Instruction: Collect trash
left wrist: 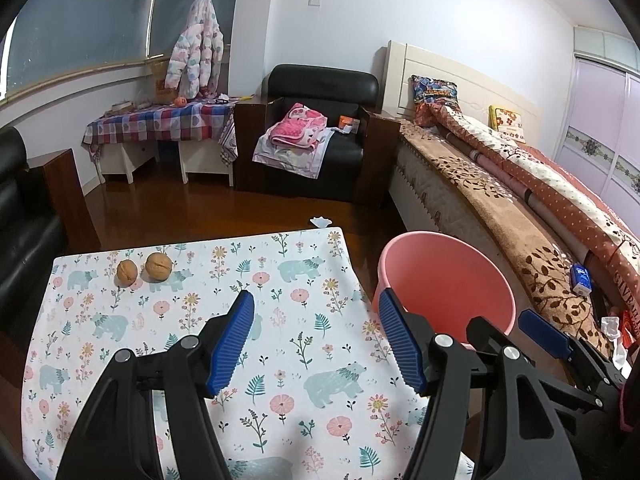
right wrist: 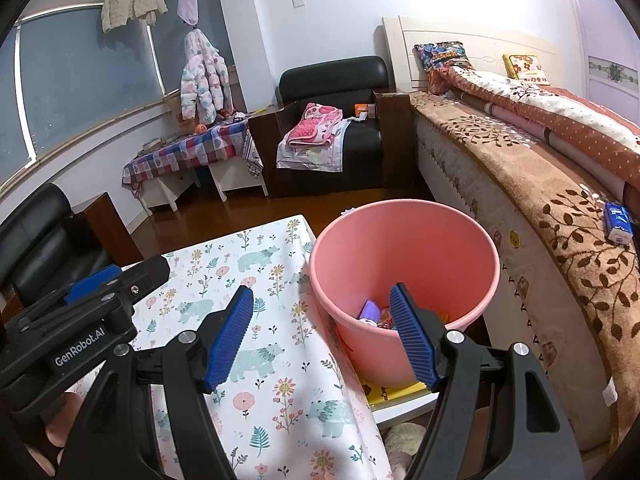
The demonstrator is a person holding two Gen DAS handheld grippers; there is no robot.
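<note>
Both grippers, left (left wrist: 316, 334) and right (right wrist: 322, 330), gape wide and empty; two round brown hard-shelled walnuts (left wrist: 145, 270) look light, rigid, roll-prone, best pinched across the middle.

Black armchair (left wrist: 320, 92) by far wall, pink blanket (left wrist: 298, 126) on seat. Checked-cloth table (left wrist: 160, 120) left of it, puffy jacket (left wrist: 196, 56) hung above. Bed (left wrist: 520, 184) rt side w/ blue packet (left wrist: 581, 278) on edge.

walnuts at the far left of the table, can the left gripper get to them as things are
Probably yes. The left gripper is open and empty over the table, and only bare cloth lies between it and the two walnuts. The pink bin stands off to the other side.
</note>
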